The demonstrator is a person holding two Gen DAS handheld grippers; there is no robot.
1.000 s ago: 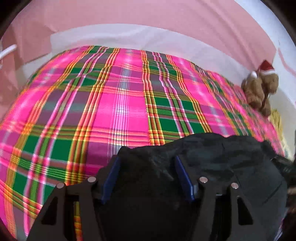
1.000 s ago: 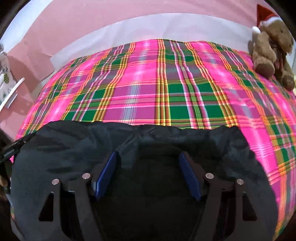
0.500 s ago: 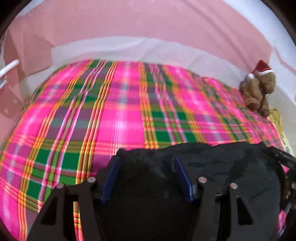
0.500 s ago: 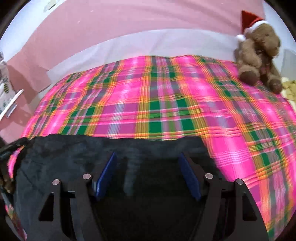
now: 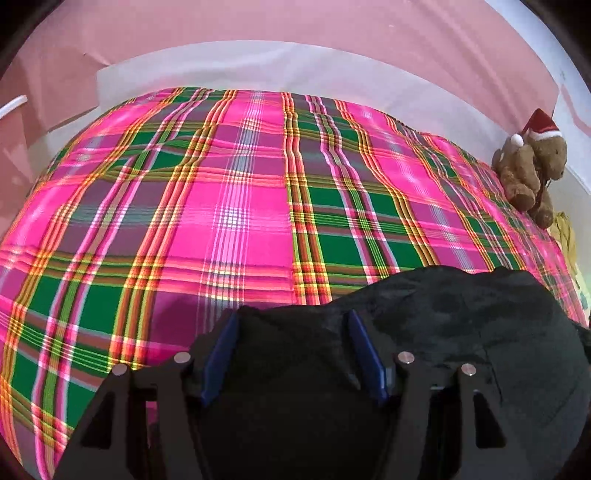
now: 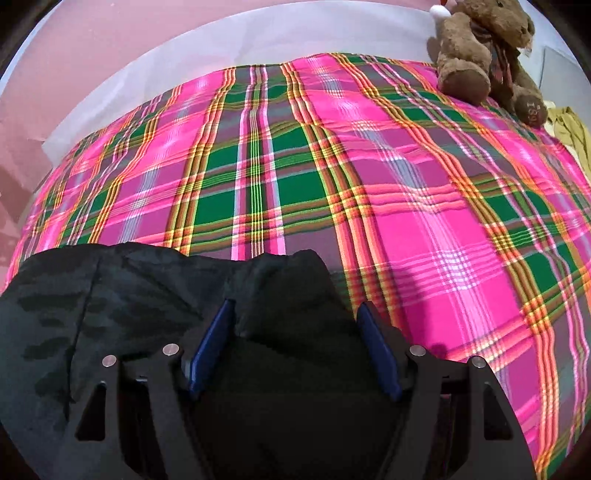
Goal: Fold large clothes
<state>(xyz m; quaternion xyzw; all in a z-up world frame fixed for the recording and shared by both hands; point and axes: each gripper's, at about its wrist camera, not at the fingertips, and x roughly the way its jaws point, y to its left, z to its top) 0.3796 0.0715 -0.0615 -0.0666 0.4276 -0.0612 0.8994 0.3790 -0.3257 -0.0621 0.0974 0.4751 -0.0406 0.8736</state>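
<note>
Reaching down toward the bed, the left claw (image 5: 291, 350) has its blue pads set apart with a bunched fold of the black garment (image 5: 461, 332) filling the gap between them; the cloth rises up between the pads and hides their tips, so I cannot tell for sure whether they press on it or only straddle it. From there the garment spreads to the right of the left claw, its crumpled upper edge lying against the plaid bedspread (image 5: 229, 221).

The right claw (image 6: 295, 339) looks much the same: blue pads wide, a hump of the same dark fabric (image 6: 110, 295) sitting between them, and whether the pads bite into it I cannot tell. In this view the garment runs off to the left of the claw, with a seam line visible across it.

Beyond both claws the pink, green and yellow plaid covers the bed, with shallow ripples. A brown teddy bear (image 6: 484, 51) sits at the far right corner of the bed, wearing a red and white Santa hat (image 5: 541, 123). Just beside it lies some yellowish cloth (image 6: 569, 129). Behind the bed a white edge (image 5: 258, 62) meets a pink wall (image 5: 295, 22).
</note>
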